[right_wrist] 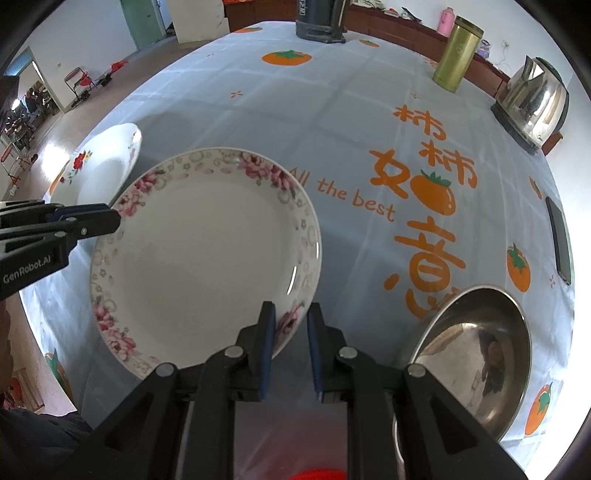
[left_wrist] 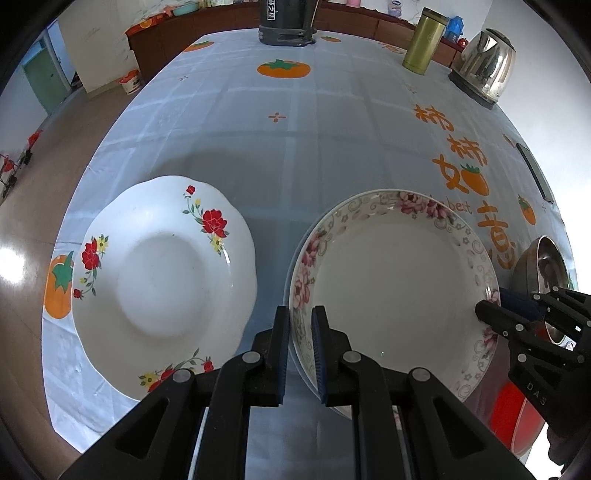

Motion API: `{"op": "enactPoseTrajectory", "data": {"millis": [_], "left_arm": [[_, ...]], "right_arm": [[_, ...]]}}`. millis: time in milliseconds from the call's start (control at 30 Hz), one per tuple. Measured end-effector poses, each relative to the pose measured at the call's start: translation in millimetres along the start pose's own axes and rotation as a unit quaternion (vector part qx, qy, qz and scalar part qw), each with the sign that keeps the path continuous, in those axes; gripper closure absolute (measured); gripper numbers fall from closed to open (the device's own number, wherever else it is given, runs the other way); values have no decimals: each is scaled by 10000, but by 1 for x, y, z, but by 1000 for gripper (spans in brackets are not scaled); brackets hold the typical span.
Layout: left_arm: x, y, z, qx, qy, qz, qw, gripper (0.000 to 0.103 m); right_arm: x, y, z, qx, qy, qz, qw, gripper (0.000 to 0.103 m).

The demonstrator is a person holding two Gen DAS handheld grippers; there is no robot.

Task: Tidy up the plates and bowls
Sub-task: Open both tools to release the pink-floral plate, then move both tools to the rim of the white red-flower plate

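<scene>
A white plate with a pink flower rim (left_wrist: pixel 399 288) (right_wrist: pixel 207 258) hangs a little above the tablecloth, held from both sides. My left gripper (left_wrist: pixel 301 314) is shut on its left rim and shows in the right wrist view as black jaws (right_wrist: pixel 112 218). My right gripper (right_wrist: pixel 291 310) is shut on the opposite rim and shows at the right of the left wrist view (left_wrist: pixel 485 308). A scalloped white plate with red flowers (left_wrist: pixel 162 280) (right_wrist: pixel 107 162) lies on the table to the left. A steel bowl (right_wrist: pixel 476 354) (left_wrist: pixel 546 273) sits to the right.
On the persimmon-print tablecloth (left_wrist: pixel 295 129) stand a gold-green flask (right_wrist: pixel 456 55), a steel kettle (right_wrist: pixel 532 99) and a dark appliance (right_wrist: pixel 321 22) at the far end. A dark phone (right_wrist: pixel 559 240) lies at the right edge. Something red (left_wrist: pixel 513 417) sits below the table's near edge.
</scene>
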State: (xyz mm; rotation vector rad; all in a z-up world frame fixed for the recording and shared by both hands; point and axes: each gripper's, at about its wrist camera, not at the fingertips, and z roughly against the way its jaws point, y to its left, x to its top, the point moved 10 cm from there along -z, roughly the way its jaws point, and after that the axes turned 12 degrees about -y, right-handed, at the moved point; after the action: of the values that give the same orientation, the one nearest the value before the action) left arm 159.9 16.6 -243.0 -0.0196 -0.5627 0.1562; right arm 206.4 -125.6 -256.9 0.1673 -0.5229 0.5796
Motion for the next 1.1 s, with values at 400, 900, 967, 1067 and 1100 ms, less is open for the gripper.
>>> {"op": "enactPoseTrajectory", "data": {"millis": [400,900,967,1067,1100], "left_arm": [[0,-1,0,102,-41,-155,9998,89],[-7,-18,4,-169,86,-232,9996,48],[-4,-16,8,-204,12,-132,9997,48],[0,-8,15,-242,-86,42,9997,48],[0,-4,18,-257,-120,135,9995,48]], "right_arm": [[1,1,3,-26,-35,37,10000,86],[7,8,18,33,-215,61,9997,63],[8,9,22,46,-264,60,9996,46],[11,12,28,-11,-352,155,9993,37],[12,12,29,-34,-363,181,9992,36]]}}
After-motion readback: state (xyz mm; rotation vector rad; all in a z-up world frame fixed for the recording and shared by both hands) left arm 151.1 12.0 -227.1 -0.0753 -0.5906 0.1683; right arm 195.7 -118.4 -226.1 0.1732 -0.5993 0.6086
